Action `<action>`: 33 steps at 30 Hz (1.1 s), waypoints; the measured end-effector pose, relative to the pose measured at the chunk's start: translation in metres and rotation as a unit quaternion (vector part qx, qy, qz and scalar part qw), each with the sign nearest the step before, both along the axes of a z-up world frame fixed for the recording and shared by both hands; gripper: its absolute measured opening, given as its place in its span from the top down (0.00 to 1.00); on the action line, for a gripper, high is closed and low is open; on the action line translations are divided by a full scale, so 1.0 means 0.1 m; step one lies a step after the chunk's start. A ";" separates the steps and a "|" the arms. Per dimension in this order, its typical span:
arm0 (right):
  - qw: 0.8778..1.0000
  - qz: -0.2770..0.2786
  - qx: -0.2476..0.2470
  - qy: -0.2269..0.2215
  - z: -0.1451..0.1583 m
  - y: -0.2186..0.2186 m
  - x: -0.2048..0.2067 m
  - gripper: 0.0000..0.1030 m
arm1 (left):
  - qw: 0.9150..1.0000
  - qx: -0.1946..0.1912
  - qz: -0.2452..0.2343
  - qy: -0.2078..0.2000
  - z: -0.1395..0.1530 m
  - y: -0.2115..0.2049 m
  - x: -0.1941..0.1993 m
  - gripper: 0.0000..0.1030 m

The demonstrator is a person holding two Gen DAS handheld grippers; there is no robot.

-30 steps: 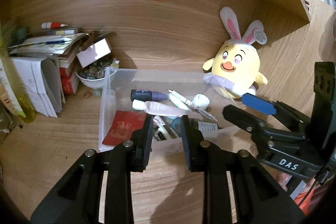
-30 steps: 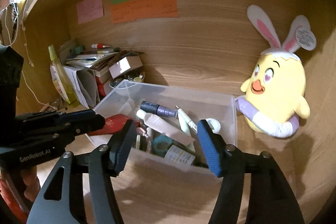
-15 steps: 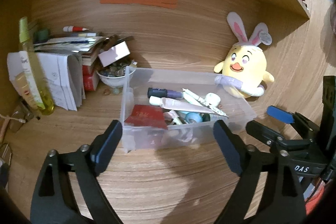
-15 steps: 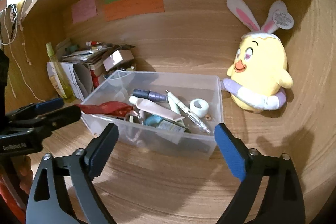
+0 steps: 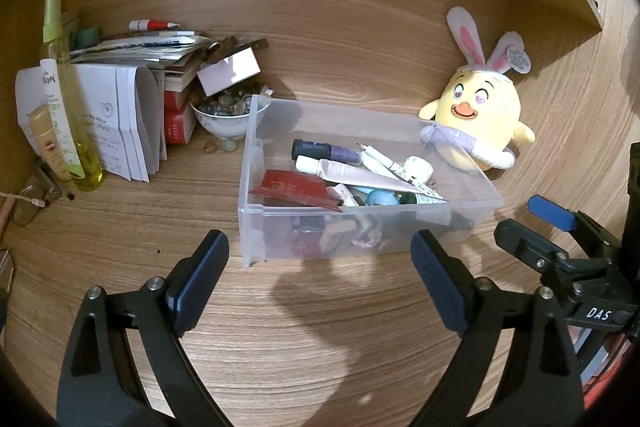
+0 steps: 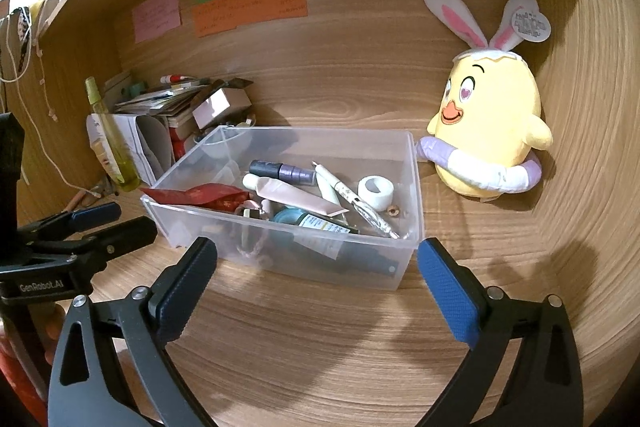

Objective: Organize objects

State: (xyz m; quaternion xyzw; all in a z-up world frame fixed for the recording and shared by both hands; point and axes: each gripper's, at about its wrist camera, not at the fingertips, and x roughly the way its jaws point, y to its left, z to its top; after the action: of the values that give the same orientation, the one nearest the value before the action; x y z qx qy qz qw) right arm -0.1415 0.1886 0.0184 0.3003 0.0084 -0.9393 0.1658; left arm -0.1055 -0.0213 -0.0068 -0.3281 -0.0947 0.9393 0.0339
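Right gripper [image 6: 316,287] opening, left gripper [image 5: 318,279] spread, both empty before the filled bin [image 6: 404,263]; sorting looks nearly done.

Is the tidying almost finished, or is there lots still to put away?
Partly done: the clear box already holds a tube, pens and tape. Nothing is in hand; the left tool is open and empty, the right tool is opening, also empty. Left: beads by the bowl and the messy paper pile.

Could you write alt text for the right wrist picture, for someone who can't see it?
A clear plastic bin of pens, tubes and tape sits on a wooden desk, beyond the empty right gripper, whose jaws are opening. A yellow plush chick stands beside it.
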 end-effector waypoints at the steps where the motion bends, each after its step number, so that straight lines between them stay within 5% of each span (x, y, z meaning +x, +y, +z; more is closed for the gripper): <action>1: 1.000 0.000 -0.001 -0.001 -0.01 0.00 0.00 0.03 | 1.000 -0.001 0.000 0.000 0.00 0.00 0.00 0.10; 33: 1.000 -0.001 -0.012 -0.015 -0.04 0.03 -0.04 0.03 | 1.000 -0.007 -0.007 0.000 0.00 0.07 -0.01 0.10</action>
State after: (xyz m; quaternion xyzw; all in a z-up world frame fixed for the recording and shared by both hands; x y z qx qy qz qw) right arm -0.1456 0.1916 0.0139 0.3122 -0.0057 -0.9350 0.1684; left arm -0.1067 -0.0146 -0.0068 -0.3293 -0.0864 0.9395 0.0381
